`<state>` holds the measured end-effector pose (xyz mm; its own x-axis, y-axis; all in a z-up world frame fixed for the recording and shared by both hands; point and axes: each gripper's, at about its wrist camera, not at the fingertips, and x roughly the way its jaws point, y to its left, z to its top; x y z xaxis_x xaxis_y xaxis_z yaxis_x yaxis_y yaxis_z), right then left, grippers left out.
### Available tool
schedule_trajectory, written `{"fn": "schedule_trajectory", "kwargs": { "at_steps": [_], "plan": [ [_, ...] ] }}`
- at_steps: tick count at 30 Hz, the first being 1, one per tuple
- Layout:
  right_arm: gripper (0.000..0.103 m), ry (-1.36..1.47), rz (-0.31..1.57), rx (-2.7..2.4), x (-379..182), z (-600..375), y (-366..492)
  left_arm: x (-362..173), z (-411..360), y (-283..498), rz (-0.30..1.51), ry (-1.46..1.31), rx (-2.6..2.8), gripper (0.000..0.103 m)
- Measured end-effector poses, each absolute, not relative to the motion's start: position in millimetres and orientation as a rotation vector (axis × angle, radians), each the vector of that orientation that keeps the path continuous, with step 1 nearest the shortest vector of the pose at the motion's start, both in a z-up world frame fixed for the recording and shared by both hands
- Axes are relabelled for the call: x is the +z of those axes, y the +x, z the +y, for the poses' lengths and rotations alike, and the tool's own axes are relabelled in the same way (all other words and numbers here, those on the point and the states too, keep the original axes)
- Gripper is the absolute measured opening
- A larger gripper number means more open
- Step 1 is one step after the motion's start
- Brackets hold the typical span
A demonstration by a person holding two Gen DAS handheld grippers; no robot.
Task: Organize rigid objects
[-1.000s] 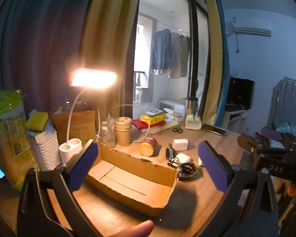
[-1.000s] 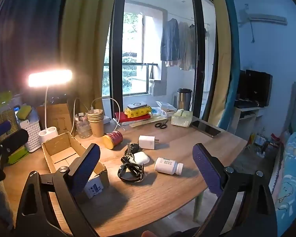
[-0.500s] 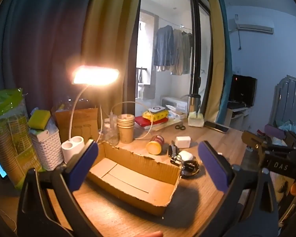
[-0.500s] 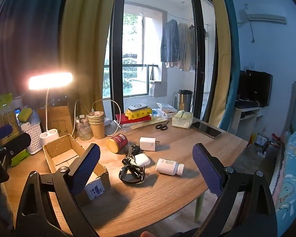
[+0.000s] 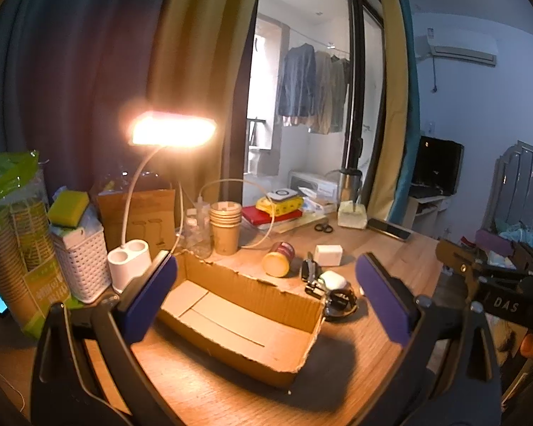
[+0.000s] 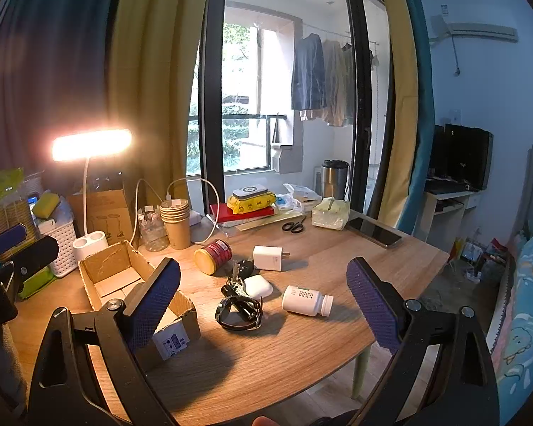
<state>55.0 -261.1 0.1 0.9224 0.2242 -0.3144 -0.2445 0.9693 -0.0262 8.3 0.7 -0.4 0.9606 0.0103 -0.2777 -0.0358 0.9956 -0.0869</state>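
left claw (image 5: pixel 266 294): black frame, blue pads | right claw (image 6: pixel 263 303): black frame, textured blue pads, silver screws

A: What's behind the desk?

B: Big window w/ dark frame (image 6: pixel 213 106), trees outside. Yellow curtain (image 6: pixel 149 81) left of it, dark blue one (image 6: pixel 35 71) further left. Another yellow + teal curtain (image 6: pixel 405 88) on the right.

A: Light?

B: Desk lamp (image 6: pixel 90 143) lit, warm glow; daylight thru the glass. Clothes (image 6: pixel 319 74) hang on a rail beyond the glass.

A: Walls, furniture?

B: Pale wall at right, AC unit (image 6: pixel 476 32) up high. Dark monitor (image 6: pixel 465 156) on a small white stand below. Wooden table (image 6: pixel 302 348) in front. Blue patterned bedding (image 6: pixel 526 319) far right.
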Motion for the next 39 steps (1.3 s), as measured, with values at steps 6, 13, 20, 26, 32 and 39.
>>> {"fn": "schedule_trajectory", "kwargs": {
  "at_steps": [6, 13, 20, 26, 32, 39],
  "plan": [
    [0.097, -0.064, 0.321, 0.243, 0.2, -262.1, 55.7, 0.3, 2.4, 9.3, 0.280, -0.095, 0.021, 0.101],
    [0.097, -0.063, 0.322, 0.242, 0.9, -261.6, 55.9, 2.7, 3.5, 7.7, 0.272, -0.108, 0.025, 0.101],
    [0.097, -0.060, 0.321, 0.248, 1.9, -260.3, 56.7, 4.3, 4.4, 6.0, 0.263, -0.108, 0.034, 0.101],
    [0.097, -0.059, 0.321, 0.246, 2.2, -259.2, 56.5, 3.7, 4.6, 6.5, 0.264, -0.110, 0.034, 0.101],
    [0.096, -0.058, 0.322, 0.246, 2.1, -258.8, 57.2, 3.7, 5.5, 6.8, 0.262, -0.108, 0.032, 0.101],
    [0.097, -0.058, 0.323, 0.248, 2.3, -258.8, 56.8, 3.0, 5.3, 5.5, 0.263, -0.107, 0.035, 0.101]
  ]
}}
